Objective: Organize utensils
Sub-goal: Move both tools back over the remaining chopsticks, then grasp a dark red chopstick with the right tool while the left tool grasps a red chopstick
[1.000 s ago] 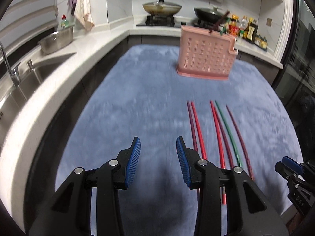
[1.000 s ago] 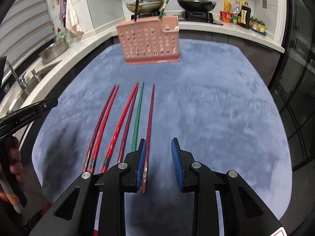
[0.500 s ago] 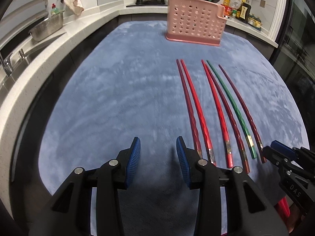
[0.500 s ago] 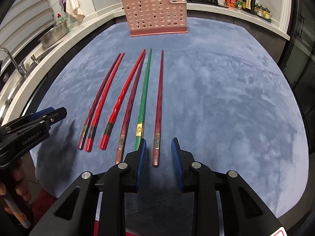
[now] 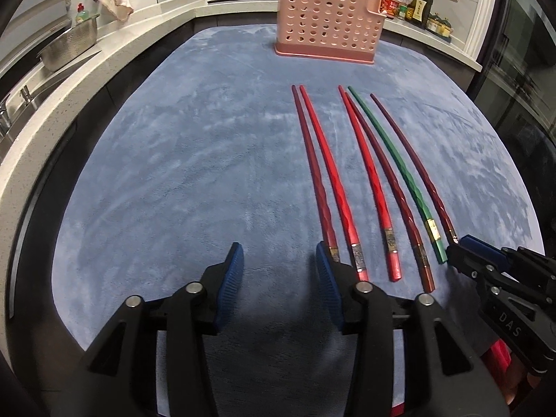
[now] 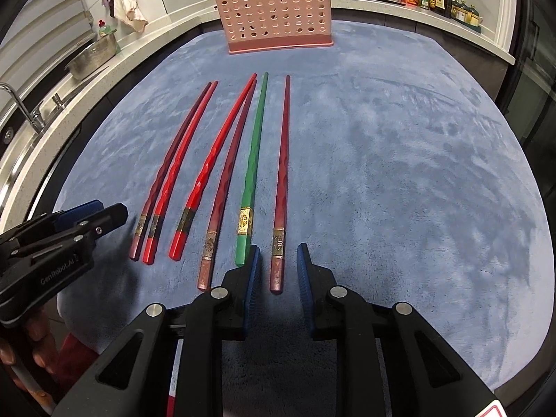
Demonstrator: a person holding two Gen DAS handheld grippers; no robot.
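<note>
right wrist view: six chopsticks lie side by side on a blue plush mat (image 6: 399,173), thick banded ends toward the camera, thin tips toward a pink perforated holder (image 6: 276,10) standing at the mat's far edge, well apart from them. from the left: a dark red and bright red pair touching along their length, a bright red stick (image 6: 215,170), a dark red one beside it, a green chopstick (image 6: 253,166), and the rightmost dark red chopstick (image 6: 282,187) on its own.

right gripper (image 6: 276,271): jaws part open and just been closing, blue pads straddling the butt of the rightmost dark red chopstick; a gap shows on both sides, so nothing is clamped yet.

left gripper (image 5: 278,274): jaws just been opening, standing apart over bare mat with nothing between them; the leftmost stick's butt sits just beside its right pad.

handling, judged: each stick is light, rigid, faceted and glossy, likely to slip or roll under a loose pinch. the soft pile lets pads sink beside it. best hold is across the thick end at the gold band (image 6: 278,243), where the section is widest; a butt grip leaves the long tip free to swing.
</note>
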